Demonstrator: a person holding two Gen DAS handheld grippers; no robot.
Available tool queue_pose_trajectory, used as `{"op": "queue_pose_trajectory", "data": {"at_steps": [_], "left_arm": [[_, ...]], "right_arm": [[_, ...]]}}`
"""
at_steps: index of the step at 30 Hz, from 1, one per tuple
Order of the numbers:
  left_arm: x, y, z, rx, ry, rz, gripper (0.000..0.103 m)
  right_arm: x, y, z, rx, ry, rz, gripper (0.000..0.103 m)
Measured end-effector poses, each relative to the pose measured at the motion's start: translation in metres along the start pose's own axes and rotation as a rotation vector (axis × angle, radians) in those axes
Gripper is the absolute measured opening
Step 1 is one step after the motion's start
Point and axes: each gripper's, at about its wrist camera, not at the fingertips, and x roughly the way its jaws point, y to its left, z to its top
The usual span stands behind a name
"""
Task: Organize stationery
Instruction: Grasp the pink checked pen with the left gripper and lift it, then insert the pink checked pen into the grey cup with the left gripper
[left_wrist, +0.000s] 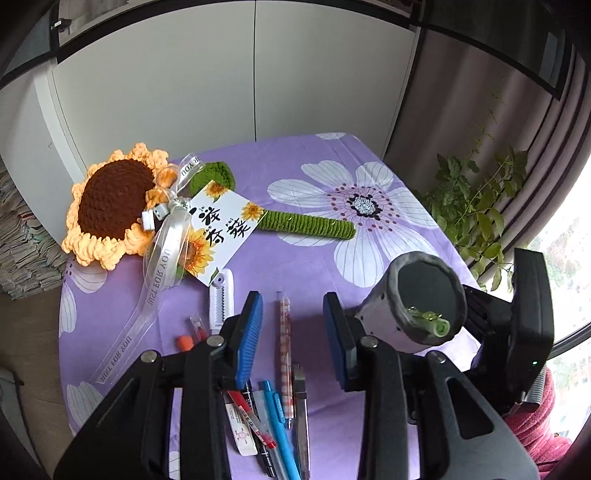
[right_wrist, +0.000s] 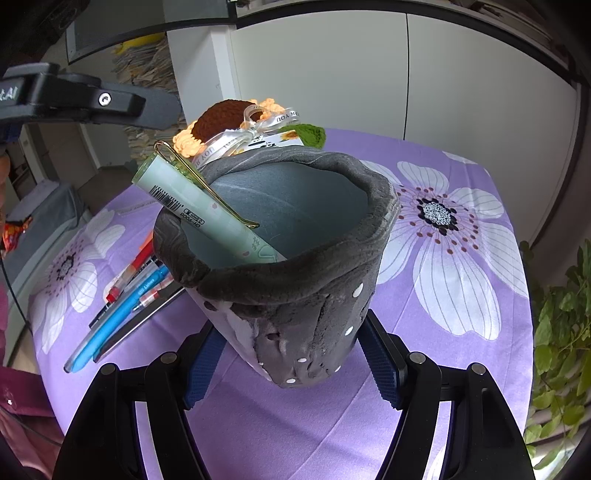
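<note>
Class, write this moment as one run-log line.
right claw: shut on grey pen holder | inside: green pen | left claw: open above checked pen | table: more pens

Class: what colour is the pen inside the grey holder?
Pale green pen, gold clip; clearest in the right wrist view.

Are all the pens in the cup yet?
Not yet. One green pen already leans inside the grey cup, which the right tongs grip and tilt. The left tongs hang open over the checked pen. The blue pen, red pen and others still lie on the purple cloth.
</note>
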Motion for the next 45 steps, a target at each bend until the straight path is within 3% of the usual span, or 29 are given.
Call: {"op": "queue_pose_trajectory", "data": {"at_steps": [8,15,17,18,20,26,35,45], "left_arm": [[0.067,-0.002,-0.012,0.032,0.149,0.011,0.031],[0.091,0.001,-0.009,0.030,0.175,0.044,0.021],[0.092,0.001,-0.007,0.028,0.177,0.043,0.016],[0.092,0.001,-0.007,0.031,0.177,0.045,0.008],[0.090,0.000,-0.007,0.030,0.179,0.036,0.008],[0.055,0.003,-0.002,0.010,0.091,0.021,0.008],[-0.035,0.002,0.008,-0.005,-0.118,-0.014,0.008],[-0.104,-0.034,0.033,0.081,-0.309,-0.083,0.008]], "right_arm": [[0.000,0.000,0.000,0.000,0.001,0.000,0.072],[0.000,0.000,0.000,0.001,0.001,0.001,0.072],[0.000,0.000,0.000,0.002,0.001,0.002,0.072],[0.000,0.000,0.000,0.001,0.000,0.002,0.072],[0.000,0.000,-0.001,0.003,0.000,0.004,0.072],[0.000,0.000,-0.001,0.004,-0.001,0.006,0.072],[-0.001,0.000,-0.001,0.004,0.000,0.006,0.072],[-0.001,-0.001,-0.001,0.004,0.001,0.007,0.072]]}}
